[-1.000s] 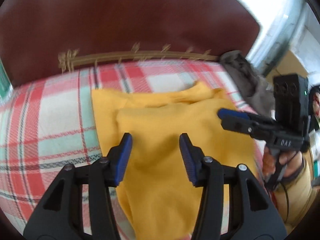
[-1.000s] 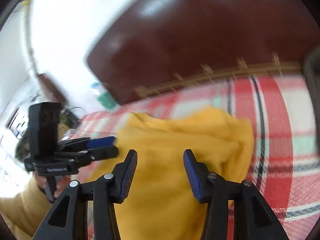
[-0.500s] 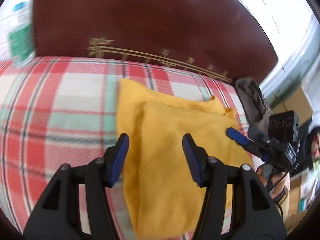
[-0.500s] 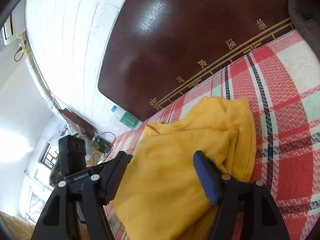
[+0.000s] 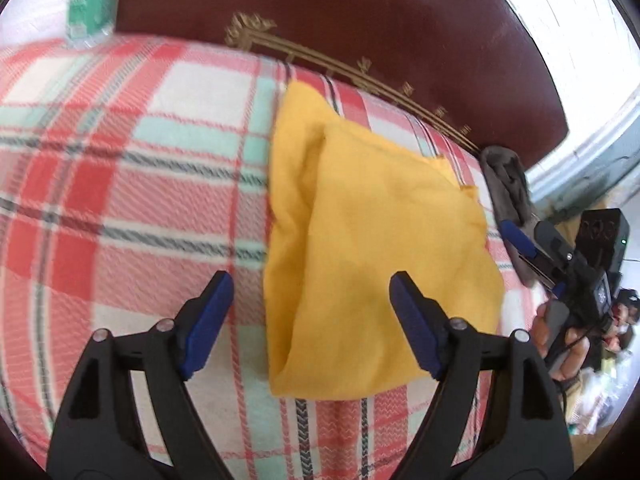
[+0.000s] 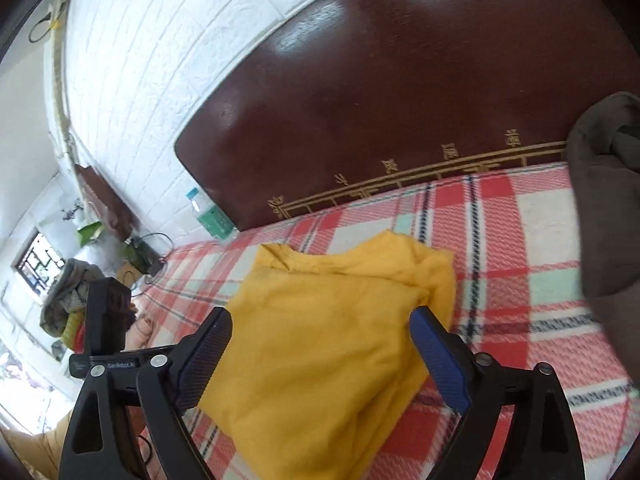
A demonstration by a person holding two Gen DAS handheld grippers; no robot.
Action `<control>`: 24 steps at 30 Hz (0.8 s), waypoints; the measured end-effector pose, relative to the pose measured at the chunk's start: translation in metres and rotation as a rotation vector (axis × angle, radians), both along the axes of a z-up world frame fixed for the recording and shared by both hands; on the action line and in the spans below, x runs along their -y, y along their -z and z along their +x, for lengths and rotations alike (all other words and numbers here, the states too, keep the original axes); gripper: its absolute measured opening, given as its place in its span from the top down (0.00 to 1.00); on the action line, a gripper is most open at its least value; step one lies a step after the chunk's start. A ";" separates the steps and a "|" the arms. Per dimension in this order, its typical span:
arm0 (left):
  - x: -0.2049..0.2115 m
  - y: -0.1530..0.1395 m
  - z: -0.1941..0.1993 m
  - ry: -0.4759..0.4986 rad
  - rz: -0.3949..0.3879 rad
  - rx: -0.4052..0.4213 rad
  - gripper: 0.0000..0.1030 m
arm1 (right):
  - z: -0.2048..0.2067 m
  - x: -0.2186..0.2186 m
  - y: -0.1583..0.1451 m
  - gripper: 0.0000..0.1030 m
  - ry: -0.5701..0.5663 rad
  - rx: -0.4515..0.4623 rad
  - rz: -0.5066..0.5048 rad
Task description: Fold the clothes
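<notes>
A bed [image 5: 120,184] covered in a red, white and mint plaid blanket fills both views, backed by a dark brown headboard [image 6: 400,100] with gold lettering along its lower edge. A white brick wall [image 6: 160,40] stands behind it.

In the middle of the bed lies a yellow garment [image 5: 380,240], already folded into a compact, layered rectangle, with a narrower under-layer showing along its left side in the left wrist view. It lies flat on the blanket and nothing grips it. Judging from its shape, this piece looks close to finished, at most needing one more fold or a tidy-up. A crumpled grey garment [image 6: 600,200] lies at the bed's right edge near the headboard, apparently unfolded and yet to be done.

The left gripper [image 5: 310,322] hovers above the near edge of the yellow garment, jaws wide apart and empty. The right gripper [image 6: 322,354] hovers over the same piece from the other side, jaws likewise spread and holding nothing.

Compared with a second earlier, both pairs of jaws have opened much wider, and both grippers have drawn back, so more of the folded piece and blanket is visible. The right gripper, which was over the cloth's right part, now sits off its edge in the left view.

A green-labelled bottle [image 6: 212,216] stands beside the headboard.
</notes>
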State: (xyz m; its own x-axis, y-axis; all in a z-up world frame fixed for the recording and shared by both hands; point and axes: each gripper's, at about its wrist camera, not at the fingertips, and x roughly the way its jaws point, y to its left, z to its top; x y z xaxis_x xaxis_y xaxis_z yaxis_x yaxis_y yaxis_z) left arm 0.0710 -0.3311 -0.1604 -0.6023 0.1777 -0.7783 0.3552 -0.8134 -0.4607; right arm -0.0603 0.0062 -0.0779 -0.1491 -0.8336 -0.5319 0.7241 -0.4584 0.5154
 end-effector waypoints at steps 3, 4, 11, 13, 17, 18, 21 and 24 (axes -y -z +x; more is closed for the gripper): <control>-0.002 0.002 -0.003 0.043 0.035 -0.016 0.10 | 0.003 -0.012 0.007 0.07 0.039 0.037 0.012; -0.003 0.003 -0.005 0.057 0.045 -0.018 0.09 | 0.004 -0.016 0.013 0.06 0.042 0.075 0.006; -0.024 0.005 -0.020 0.162 0.033 -0.019 0.05 | 0.017 -0.009 0.049 0.05 0.033 0.220 0.039; -0.030 0.005 -0.025 0.185 0.019 -0.009 0.05 | 0.018 -0.004 0.052 0.05 0.043 0.220 0.007; -0.028 0.002 -0.022 0.181 0.044 -0.004 0.64 | 0.020 0.007 0.054 0.05 0.065 0.218 0.017; -0.024 0.003 -0.020 0.176 0.060 -0.003 0.66 | 0.020 0.009 0.054 0.07 0.070 0.221 0.017; -0.008 0.010 -0.009 0.141 0.162 -0.014 0.62 | 0.019 0.001 0.059 0.14 0.055 0.318 -0.043; 0.005 0.019 -0.002 0.110 0.256 -0.009 0.55 | 0.018 -0.009 0.062 0.15 0.065 0.337 -0.053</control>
State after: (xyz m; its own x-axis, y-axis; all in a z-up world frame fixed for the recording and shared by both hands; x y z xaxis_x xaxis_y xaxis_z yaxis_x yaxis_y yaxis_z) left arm 0.0694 -0.3365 -0.1792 -0.5755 0.4328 -0.6939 0.2660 -0.7033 -0.6593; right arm -0.0421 0.0149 -0.1399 -0.0257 -0.8558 -0.5167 0.4794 -0.4642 0.7448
